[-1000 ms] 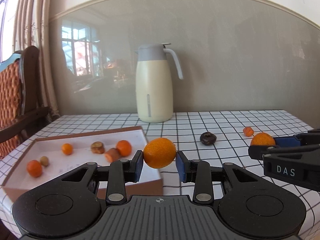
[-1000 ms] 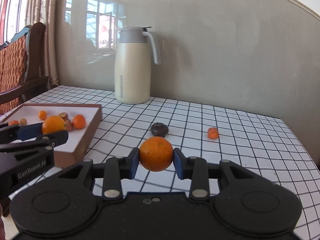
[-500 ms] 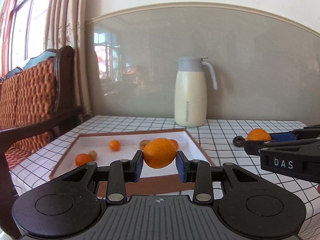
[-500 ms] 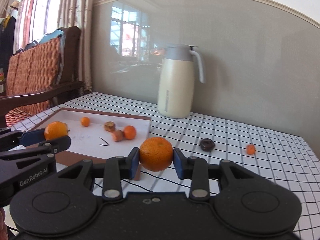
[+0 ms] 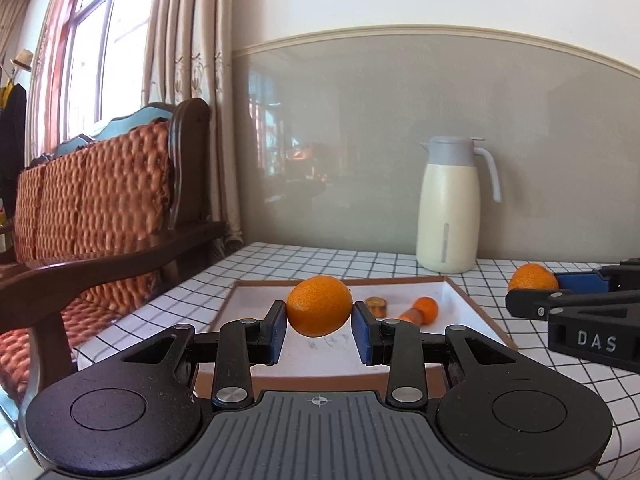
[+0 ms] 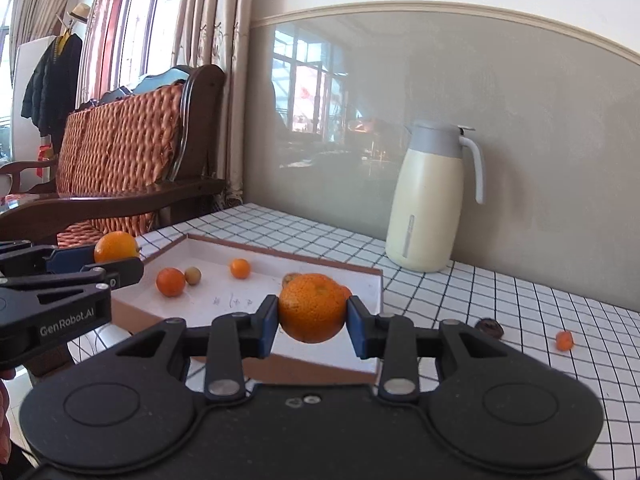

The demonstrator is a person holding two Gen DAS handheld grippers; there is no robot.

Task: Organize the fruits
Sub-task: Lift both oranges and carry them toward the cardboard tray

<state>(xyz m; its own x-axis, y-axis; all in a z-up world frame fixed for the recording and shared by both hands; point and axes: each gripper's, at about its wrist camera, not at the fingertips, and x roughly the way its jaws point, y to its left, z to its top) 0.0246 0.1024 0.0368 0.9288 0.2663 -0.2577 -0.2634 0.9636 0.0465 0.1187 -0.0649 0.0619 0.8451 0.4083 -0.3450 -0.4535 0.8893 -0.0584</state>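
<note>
My left gripper (image 5: 319,326) is shut on an orange (image 5: 319,305), held above the near edge of a shallow white tray with a brown rim (image 5: 484,314). In the right wrist view my right gripper (image 6: 312,326) is shut on a second orange (image 6: 313,307), also over the tray (image 6: 376,292). Each gripper shows in the other's view: the right one with its orange (image 5: 533,277) at the right, the left one with its orange (image 6: 116,246) at the left. Several small fruits lie in the tray, among them a mandarin (image 6: 171,281) and a small orange (image 6: 240,268).
A cream jug with a grey lid (image 5: 450,208) stands at the back by the wall. On the checked tablecloth right of the tray lie a dark fruit (image 6: 490,327) and a small orange piece (image 6: 565,340). A wooden chair with an orange woven cushion (image 5: 100,200) stands left of the table.
Both grippers have swung left with their oranges, from over the bare tablecloth to over the tray. The jug has slid right in both views and the chair has come into view.
</note>
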